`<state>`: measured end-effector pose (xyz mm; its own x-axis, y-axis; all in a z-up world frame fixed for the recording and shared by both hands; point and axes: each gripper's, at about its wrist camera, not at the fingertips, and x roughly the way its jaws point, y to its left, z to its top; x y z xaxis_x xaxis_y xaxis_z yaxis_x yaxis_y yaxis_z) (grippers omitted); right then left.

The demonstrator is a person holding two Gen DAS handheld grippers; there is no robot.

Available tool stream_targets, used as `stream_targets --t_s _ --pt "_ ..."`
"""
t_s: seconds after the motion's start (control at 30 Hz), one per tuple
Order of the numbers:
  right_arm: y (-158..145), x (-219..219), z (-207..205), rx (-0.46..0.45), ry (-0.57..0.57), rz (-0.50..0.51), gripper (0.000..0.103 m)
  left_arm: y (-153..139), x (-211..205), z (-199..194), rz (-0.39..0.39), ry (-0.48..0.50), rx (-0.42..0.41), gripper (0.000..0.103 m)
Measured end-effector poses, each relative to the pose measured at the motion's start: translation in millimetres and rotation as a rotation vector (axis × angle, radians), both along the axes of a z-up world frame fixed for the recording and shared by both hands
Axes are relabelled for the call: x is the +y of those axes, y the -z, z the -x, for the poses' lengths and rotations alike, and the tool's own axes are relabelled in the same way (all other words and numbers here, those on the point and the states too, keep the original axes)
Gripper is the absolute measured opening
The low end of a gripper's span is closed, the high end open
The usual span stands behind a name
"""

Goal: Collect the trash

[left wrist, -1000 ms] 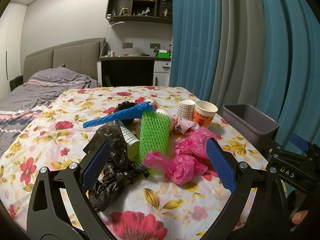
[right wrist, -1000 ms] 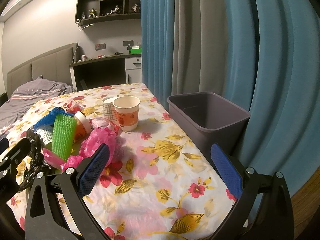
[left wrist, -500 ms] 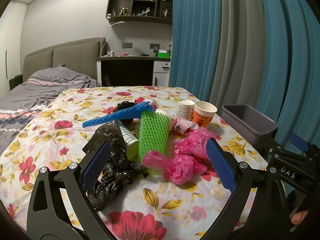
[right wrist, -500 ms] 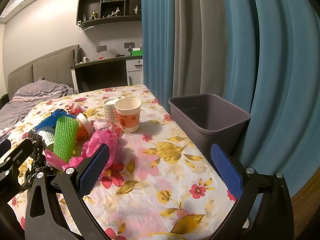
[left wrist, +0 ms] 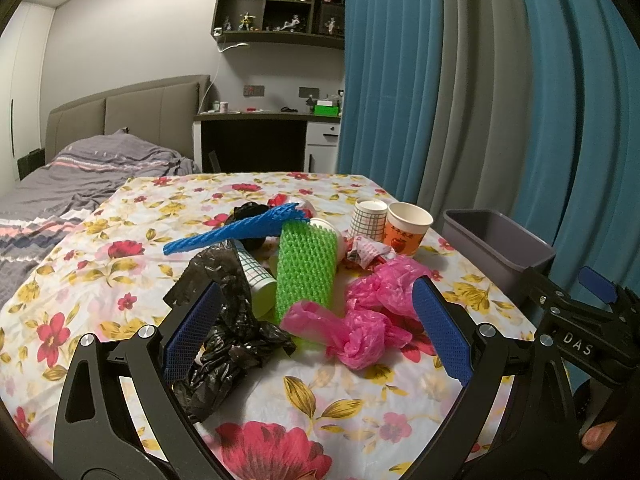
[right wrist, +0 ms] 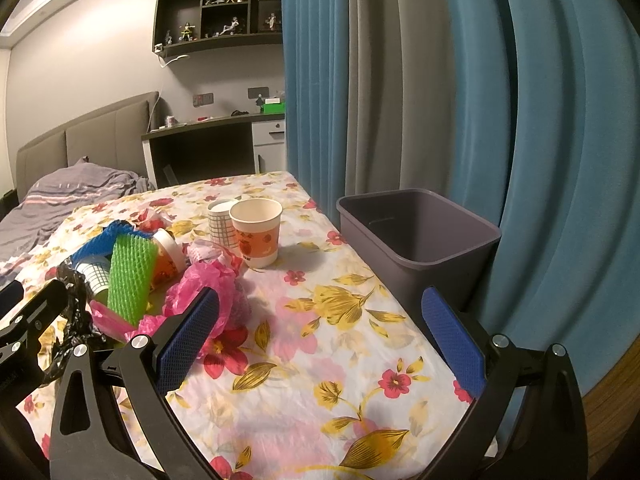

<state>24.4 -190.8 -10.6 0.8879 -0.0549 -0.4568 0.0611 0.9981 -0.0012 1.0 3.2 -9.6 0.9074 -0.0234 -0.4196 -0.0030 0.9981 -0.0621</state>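
Observation:
A heap of trash lies on the floral tablecloth (left wrist: 100,280): a green foam net (left wrist: 306,266), a blue foam net (left wrist: 236,230), a black plastic bag (left wrist: 224,320), a pink plastic bag (left wrist: 368,320), a crumpled wrapper (left wrist: 366,250) and paper cups (left wrist: 406,228). A grey bin (right wrist: 416,236) stands at the table's right edge. My left gripper (left wrist: 316,336) is open just short of the heap. My right gripper (right wrist: 320,340) is open over bare cloth, the pink bag (right wrist: 208,288) at its left finger, the bin ahead to the right.
Blue and grey curtains (right wrist: 480,100) hang close behind the bin. A bed (left wrist: 80,176) lies to the far left, a desk (left wrist: 260,140) and wall shelves (left wrist: 280,8) at the back. The right gripper's body (left wrist: 580,332) shows at the left view's right edge.
Both grippers have barely shifted; the views have drawn back and tilted slightly. No trash has moved and both jaws stay open.

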Motion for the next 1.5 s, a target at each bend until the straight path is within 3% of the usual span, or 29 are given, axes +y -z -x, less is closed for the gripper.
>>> stream_targets --t_s 1.5 --pt "-0.9 -3.9 -2.9 -0.003 -0.003 -0.006 0.098 -1.6 -10.9 -4.3 0.007 0.013 -0.006 0.095"
